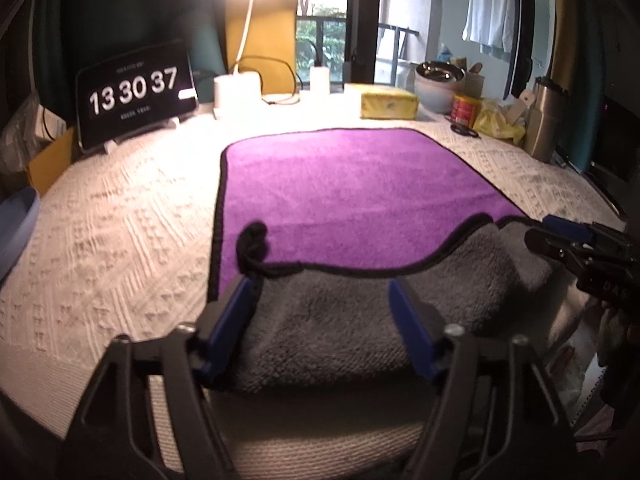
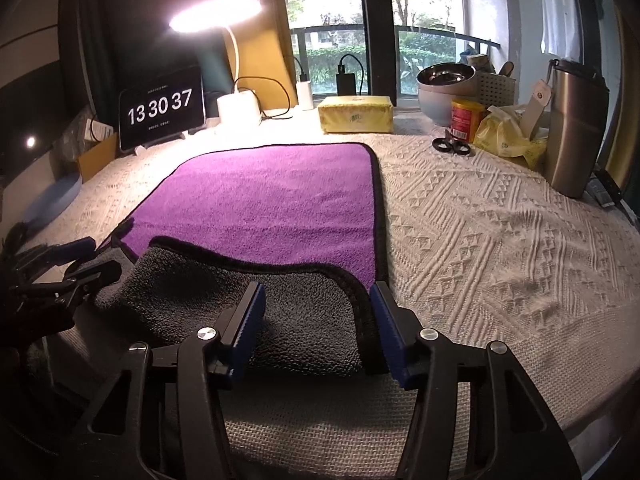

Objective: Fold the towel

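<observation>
A purple towel (image 1: pixel 360 188) with black trim lies flat on the white textured tablecloth; it also shows in the right wrist view (image 2: pixel 264 204). Its near edge is turned over, showing the grey underside (image 1: pixel 352 320) (image 2: pixel 240 300). My left gripper (image 1: pixel 320 292) is open, its blue fingers standing either side of the grey flap near the towel's near left corner. My right gripper (image 2: pixel 316 300) is open over the flap's near right corner. Each gripper also shows at the edge of the other's view, the right one (image 1: pixel 568 240) and the left one (image 2: pixel 80 264).
At the table's back stand a clock tablet (image 1: pixel 136 92), a lit desk lamp (image 2: pixel 236 104), a yellow pack (image 2: pixel 356 114), a steel bowl (image 2: pixel 444 76), a red can (image 2: pixel 466 118), scissors (image 2: pixel 452 146) and a metal flask (image 2: pixel 576 128). A blue plate (image 2: pixel 52 200) lies at left.
</observation>
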`<state>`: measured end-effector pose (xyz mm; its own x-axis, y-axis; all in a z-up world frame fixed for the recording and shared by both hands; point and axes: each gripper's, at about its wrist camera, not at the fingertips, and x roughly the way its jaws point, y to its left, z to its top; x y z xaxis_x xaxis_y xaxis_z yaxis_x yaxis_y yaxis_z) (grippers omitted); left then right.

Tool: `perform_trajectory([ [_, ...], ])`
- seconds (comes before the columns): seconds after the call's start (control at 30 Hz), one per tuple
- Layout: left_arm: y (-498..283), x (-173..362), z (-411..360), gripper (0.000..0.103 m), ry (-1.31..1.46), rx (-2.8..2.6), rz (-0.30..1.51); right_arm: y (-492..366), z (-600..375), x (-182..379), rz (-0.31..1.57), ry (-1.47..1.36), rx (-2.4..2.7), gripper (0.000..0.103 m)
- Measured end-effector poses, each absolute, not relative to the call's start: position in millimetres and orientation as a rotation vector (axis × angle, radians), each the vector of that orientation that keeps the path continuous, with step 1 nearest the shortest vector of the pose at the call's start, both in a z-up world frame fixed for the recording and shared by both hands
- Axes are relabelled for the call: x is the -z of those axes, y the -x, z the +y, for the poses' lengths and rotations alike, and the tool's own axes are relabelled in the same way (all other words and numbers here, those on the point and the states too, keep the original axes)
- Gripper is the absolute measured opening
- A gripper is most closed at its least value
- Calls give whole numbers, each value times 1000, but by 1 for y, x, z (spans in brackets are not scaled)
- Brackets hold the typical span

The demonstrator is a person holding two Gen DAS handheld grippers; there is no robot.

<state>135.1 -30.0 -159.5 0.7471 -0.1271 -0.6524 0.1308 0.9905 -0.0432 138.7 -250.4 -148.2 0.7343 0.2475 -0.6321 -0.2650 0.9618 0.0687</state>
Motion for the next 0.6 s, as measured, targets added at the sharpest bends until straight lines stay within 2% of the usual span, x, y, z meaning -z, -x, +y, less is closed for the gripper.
perform_trajectory([
  [0.13, -134, 162, -32, 59, -18, 157, 720, -141, -249, 154, 706, 44, -265, 44],
  [0.17, -133, 163, -33, 57, -21, 158, 721, -141, -250, 155, 705, 45, -258, 41],
  [0.23, -133, 165, -34, 56, -34, 151, 722, -140, -252, 155, 699, 43, -243, 29],
  [0.3, -133, 165, -35, 55, -39, 147, 720, -141, -252, 156, 695, 54, -238, 24],
  [0.37, -132, 165, -36, 46, -41, 150, 720, -140, -252, 156, 690, 69, -235, 20],
  [0.43, -131, 164, -35, 32, -31, 165, 717, -138, -250, 155, 677, 81, -235, 8],
  [0.47, -130, 164, -35, 30, -29, 167, 715, -137, -250, 155, 673, 84, -233, 6],
  [0.53, -130, 165, -34, 16, -23, 175, 711, -136, -250, 154, 665, 90, -227, 5],
  [0.6, -129, 164, -33, 10, -16, 178, 709, -135, -250, 152, 652, 88, -229, 5],
])
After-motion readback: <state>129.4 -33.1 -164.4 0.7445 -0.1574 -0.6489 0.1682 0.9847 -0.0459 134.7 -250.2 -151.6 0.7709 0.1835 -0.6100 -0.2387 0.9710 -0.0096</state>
